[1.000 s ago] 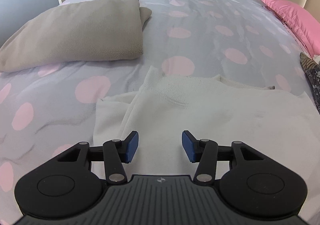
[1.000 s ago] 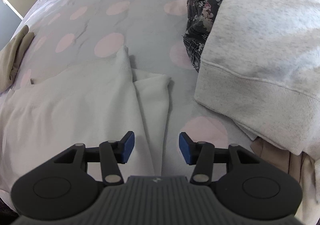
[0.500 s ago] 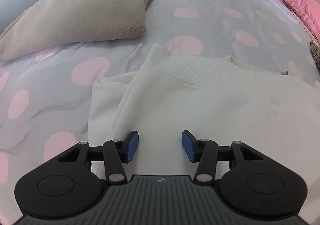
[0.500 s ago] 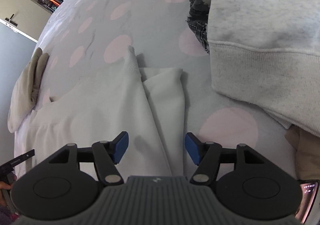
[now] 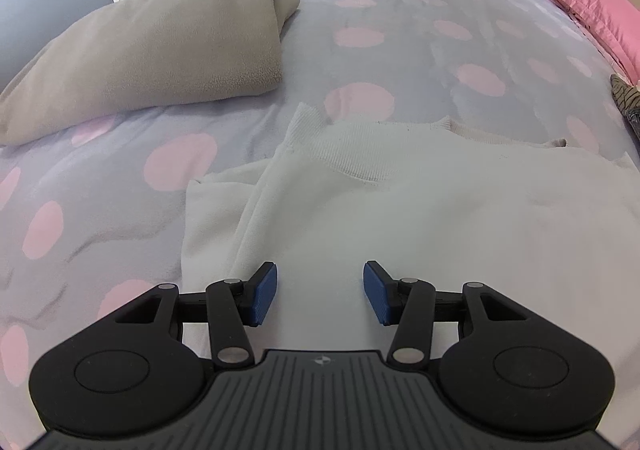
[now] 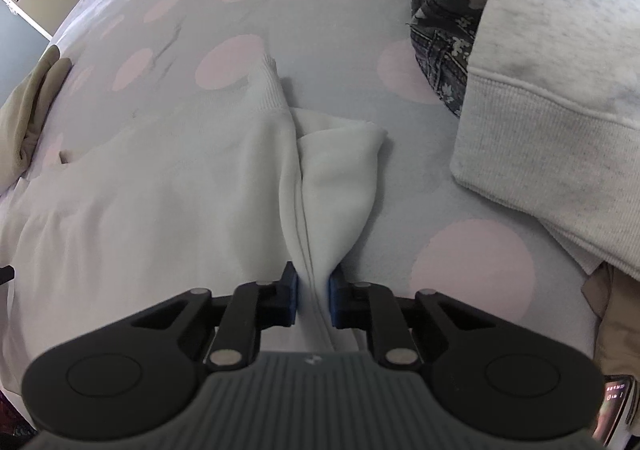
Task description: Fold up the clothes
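Right gripper [image 6: 313, 292] now clamped on a pinched ridge of the white sweater [image 6: 160, 186], where half a second ago the blue pads stood spread above that same fold with nothing between them. Means a grip is made on the sweater's right-hand edge, right by the tucked-in sleeve [image 6: 340, 166], so likely about to lift or carry that side over for a fold, though which fold can't be read from here. Left gripper [image 5: 320, 292] hovering over the sweater's left side, pads wide apart, holding nothing, just as a moment back; only pulled away a touch, more of the bed showing. Sweater lying spread flat at the near edge of the bed [image 5: 400, 10], ribbed hem or cuff [image 5: 344, 158] pointing toward the far side, left sleeve [image 5: 216, 218] doubled under along the left edge. Farther out on the left, a beige garment [image 5: 152, 50] already lying folded toward the bed's left edge. Off to the right, a grey sweatshirt [image 6: 560, 50] heaped on the spotted cover, floral dark fabric [image 6: 444, 26] tucked against it beyond. At the far right corner, a pink pillow [image 5: 592, 2]. No baskets, bins or boxes anywhere in view, so nothing held in anything; all of it loose on the bed.
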